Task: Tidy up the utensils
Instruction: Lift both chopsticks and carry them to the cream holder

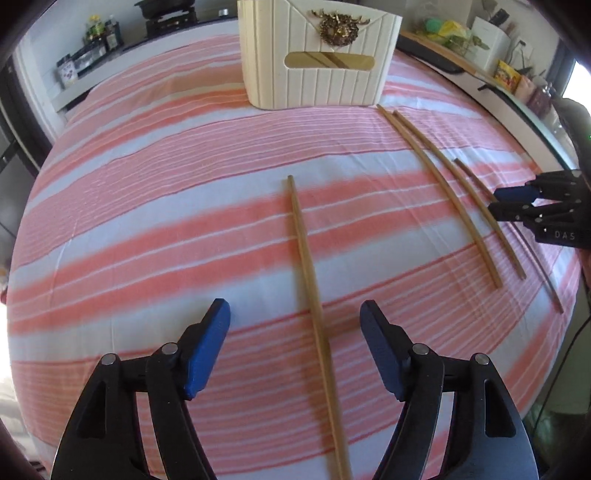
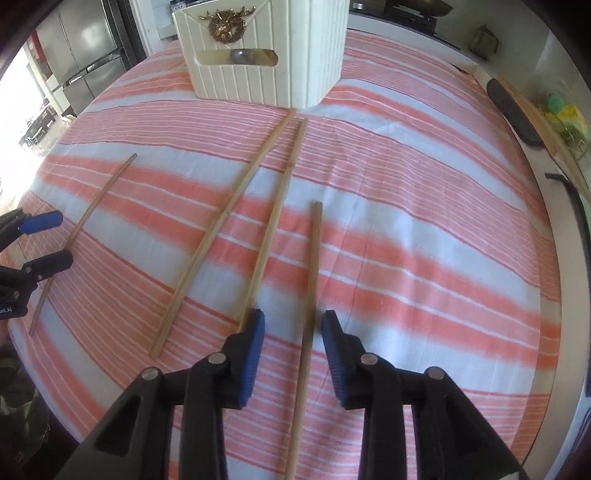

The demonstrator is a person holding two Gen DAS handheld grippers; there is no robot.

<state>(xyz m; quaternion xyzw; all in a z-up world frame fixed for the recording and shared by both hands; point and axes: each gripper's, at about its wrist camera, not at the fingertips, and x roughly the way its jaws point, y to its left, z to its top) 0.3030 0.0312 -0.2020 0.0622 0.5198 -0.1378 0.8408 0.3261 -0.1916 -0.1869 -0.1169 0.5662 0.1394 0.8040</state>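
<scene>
My left tongs (image 1: 295, 347) and right tongs (image 2: 292, 349) each stood open astride a chopstick (image 1: 308, 280) lying on the striped surface (image 1: 147, 221), gripping nothing. Both sticks pointed lengthwise toward the cream holder (image 1: 314, 74). Closing off-centre might have rolled one aside or tipped it.

Between the left jaws lies a chopstick (image 1: 309, 291) of pale wood, matt and smooth. The cloth (image 1: 147, 229) under it is woven cotton-like fabric, soft and matt, striped pink and white. Ahead of the jaws stands the holder (image 1: 317, 55), ribbed cream plastic with a dull sheen, bearing a shiny gold metal-look ornament (image 1: 338, 27). The blue pads (image 2: 253, 354) look grainy matt plastic on black arms.
</scene>
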